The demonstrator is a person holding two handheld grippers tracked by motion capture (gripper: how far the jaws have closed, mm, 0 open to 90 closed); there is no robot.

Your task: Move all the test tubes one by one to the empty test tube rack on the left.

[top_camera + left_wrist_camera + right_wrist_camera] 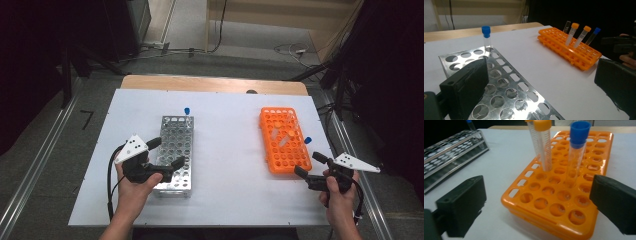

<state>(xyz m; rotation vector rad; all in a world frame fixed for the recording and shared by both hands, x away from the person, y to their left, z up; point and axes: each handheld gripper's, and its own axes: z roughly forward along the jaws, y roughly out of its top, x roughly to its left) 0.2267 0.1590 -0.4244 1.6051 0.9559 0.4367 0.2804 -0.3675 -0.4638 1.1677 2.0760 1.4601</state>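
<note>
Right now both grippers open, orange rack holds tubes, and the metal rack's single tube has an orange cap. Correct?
Not quite: the single tube in the metal rack has a blue cap, per the left gripper view. Both grippers, left and right, are open, and the orange rack holds tubes.

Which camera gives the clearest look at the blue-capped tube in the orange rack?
The right gripper view: the blue-capped tube stands close and large. The left gripper view shows it small and far; the high view, just its cap.

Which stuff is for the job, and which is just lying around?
For the job:
orange rack
metal rack
tubes
left gripper
right gripper

Lying about:
floor cables
white mat, merely underneath
</note>
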